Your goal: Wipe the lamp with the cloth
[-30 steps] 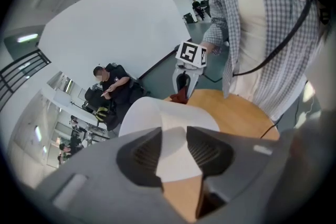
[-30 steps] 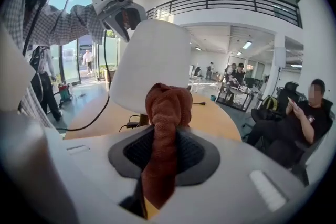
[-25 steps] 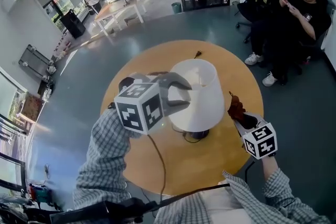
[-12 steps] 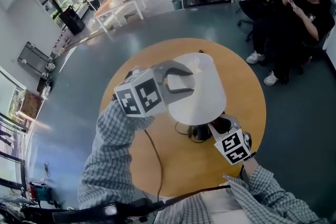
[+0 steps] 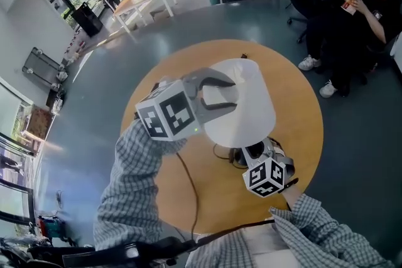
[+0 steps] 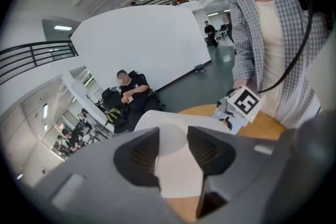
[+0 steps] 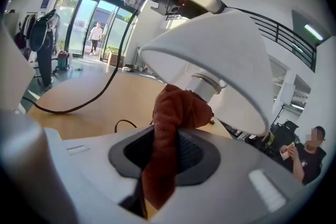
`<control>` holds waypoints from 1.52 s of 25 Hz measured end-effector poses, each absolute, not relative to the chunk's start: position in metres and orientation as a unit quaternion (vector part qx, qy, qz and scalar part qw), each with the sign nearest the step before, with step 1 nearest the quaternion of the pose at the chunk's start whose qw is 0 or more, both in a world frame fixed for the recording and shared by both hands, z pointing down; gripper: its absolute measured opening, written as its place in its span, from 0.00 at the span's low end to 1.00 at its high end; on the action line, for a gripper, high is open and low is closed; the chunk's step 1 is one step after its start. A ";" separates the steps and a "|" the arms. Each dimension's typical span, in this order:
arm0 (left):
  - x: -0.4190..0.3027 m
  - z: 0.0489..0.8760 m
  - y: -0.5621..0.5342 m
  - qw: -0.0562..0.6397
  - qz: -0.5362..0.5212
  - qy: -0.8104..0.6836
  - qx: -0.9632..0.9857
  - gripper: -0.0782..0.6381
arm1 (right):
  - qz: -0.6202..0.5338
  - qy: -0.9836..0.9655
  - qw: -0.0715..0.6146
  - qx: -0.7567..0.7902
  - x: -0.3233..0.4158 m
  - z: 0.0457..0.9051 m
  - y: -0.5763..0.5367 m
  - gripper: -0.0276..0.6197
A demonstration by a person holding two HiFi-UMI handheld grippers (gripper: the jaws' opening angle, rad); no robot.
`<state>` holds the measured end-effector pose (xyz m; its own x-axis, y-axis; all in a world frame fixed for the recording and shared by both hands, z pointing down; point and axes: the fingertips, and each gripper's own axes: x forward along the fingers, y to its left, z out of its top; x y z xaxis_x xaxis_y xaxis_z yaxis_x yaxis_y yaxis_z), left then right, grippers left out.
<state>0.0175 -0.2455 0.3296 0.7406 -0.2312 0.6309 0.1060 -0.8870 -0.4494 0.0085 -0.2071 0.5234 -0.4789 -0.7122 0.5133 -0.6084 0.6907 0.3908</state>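
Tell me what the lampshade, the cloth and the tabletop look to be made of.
The lampshade: probably fabric or stiff paper, matte white, smooth, no glare. The cloth: soft woven textile, rust-brown, fuzzy surface, bunched in folds. The tabletop: wood or wood-look laminate, light brown with a soft sheen; grain too faint to tell which.

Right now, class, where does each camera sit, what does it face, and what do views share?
Head view: on the head, looking steeply down at table and lamp shade; sleeves, left gripper, right gripper show.
Left gripper view: along its jaws, clamped on the shade; torso shows.
Right gripper view: up under the shade, jaws pinching the cloth; a sleeve above.
Shared: the shade.
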 end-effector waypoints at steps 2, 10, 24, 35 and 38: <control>0.016 0.329 -0.246 0.234 -0.355 0.036 -0.904 0.33 | -0.085 -0.854 0.340 0.385 0.006 0.527 -0.203 0.20; 0.017 0.330 -0.243 0.232 -0.350 0.036 -0.907 0.34 | -0.055 -0.846 0.438 0.299 0.003 0.593 -0.152 0.20; 0.021 0.327 -0.231 0.233 -0.345 0.037 -0.909 0.33 | -0.090 -0.843 0.355 0.395 0.008 0.521 -0.201 0.19; 0.026 0.321 -0.207 0.259 -0.348 0.041 -0.900 0.33 | -0.053 -0.845 0.422 0.324 0.015 0.574 -0.152 0.19; 0.030 0.321 -0.195 0.281 -0.349 0.042 -0.893 0.33 | -0.051 -0.846 0.400 0.347 0.029 0.552 -0.153 0.20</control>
<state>0.0304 -0.1948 0.3211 0.7527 -0.2709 0.6001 0.1216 -0.8386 -0.5310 0.0287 -0.1527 0.5519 -0.4380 -0.6288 0.6424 -0.5470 0.7535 0.3646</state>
